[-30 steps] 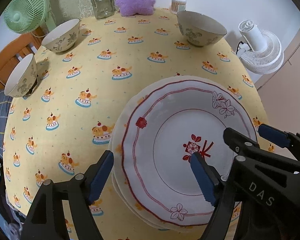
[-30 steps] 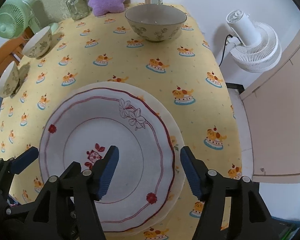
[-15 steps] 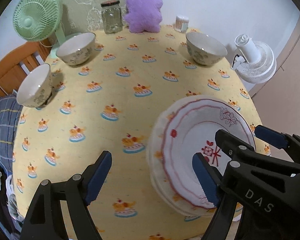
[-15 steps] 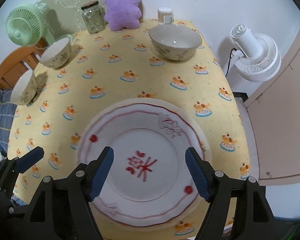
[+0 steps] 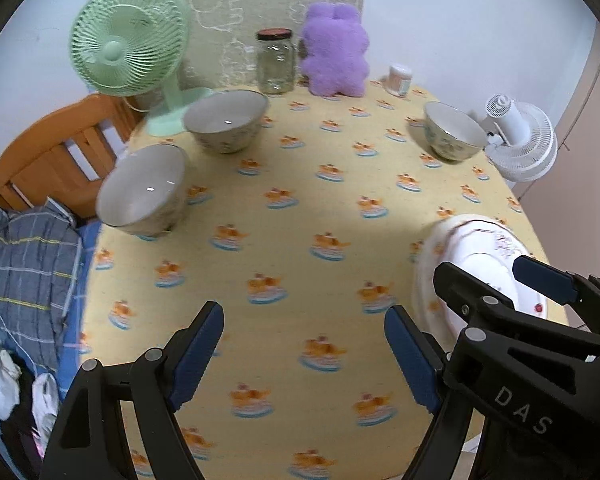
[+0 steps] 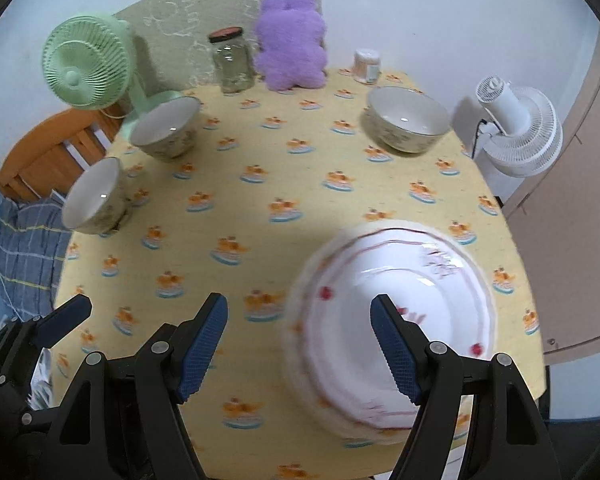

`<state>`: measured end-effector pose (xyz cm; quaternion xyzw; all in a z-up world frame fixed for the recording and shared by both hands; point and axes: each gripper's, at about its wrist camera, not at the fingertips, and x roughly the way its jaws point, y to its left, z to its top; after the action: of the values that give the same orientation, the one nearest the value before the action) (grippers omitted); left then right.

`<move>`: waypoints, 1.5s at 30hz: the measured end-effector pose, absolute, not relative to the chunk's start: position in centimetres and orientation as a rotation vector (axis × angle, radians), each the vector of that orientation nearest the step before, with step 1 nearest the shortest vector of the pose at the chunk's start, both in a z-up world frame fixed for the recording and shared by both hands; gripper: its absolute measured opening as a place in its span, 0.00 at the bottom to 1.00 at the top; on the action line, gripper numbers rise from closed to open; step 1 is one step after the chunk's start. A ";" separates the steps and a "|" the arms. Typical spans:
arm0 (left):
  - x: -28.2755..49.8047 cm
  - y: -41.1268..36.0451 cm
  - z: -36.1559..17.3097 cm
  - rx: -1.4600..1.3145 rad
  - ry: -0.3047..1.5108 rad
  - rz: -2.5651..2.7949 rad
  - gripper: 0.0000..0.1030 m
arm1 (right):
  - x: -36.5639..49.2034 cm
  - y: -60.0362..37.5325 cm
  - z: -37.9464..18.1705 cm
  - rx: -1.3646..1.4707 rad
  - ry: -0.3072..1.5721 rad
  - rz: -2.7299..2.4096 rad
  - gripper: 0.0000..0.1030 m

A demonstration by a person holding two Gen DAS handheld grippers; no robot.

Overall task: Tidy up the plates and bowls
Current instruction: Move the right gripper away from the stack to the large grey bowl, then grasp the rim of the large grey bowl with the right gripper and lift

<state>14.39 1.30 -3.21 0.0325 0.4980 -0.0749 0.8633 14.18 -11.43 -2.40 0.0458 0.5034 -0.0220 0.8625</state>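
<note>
Left gripper [image 5: 304, 354] sat at bottom centre of the left view, jaws wide apart, nothing between them, hovering over the yellow tablecloth [image 5: 284, 240]. Right gripper [image 6: 298, 344] was bottom centre of the right view, also spread wide and empty; its right finger overlapped the plates in frame, contact unclear. Plates [image 6: 400, 316], a white stack with red trim, lay at lower right of the right view, blurred; in the left view they showed at the right edge, partly behind the right gripper's black body. Near bowl [image 5: 144, 190] was at left middle of the left view, by the table edge. Second bowl [image 5: 226, 120] sat just beyond it, upper centre-left. Third bowl [image 5: 454, 132] was at upper right, well apart from the other two. Along the top: green fan [image 5: 128, 40], jar [image 5: 275, 62], purple plush [image 5: 335, 50], small tub [image 5: 400, 79]. White fan [image 5: 520, 144] stood off the table at right.
</note>
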 end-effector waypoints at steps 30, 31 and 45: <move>25.2 16.2 -3.9 -0.002 0.982 0.095 0.71 | 26.3 3.6 -2.7 0.068 0.978 0.059 0.68; 25.6 16.5 -4.1 -0.001 0.980 0.097 0.67 | 26.8 3.9 -2.9 0.070 0.980 0.058 0.68; 31.0 19.2 -7.7 0.031 1.015 0.071 0.50 | 32.2 8.3 -7.1 0.070 1.038 0.068 0.52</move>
<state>30.95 19.17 -7.75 0.0149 0.4859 0.0339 0.8732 32.18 8.27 -7.14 0.0333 0.4959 0.0324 0.8671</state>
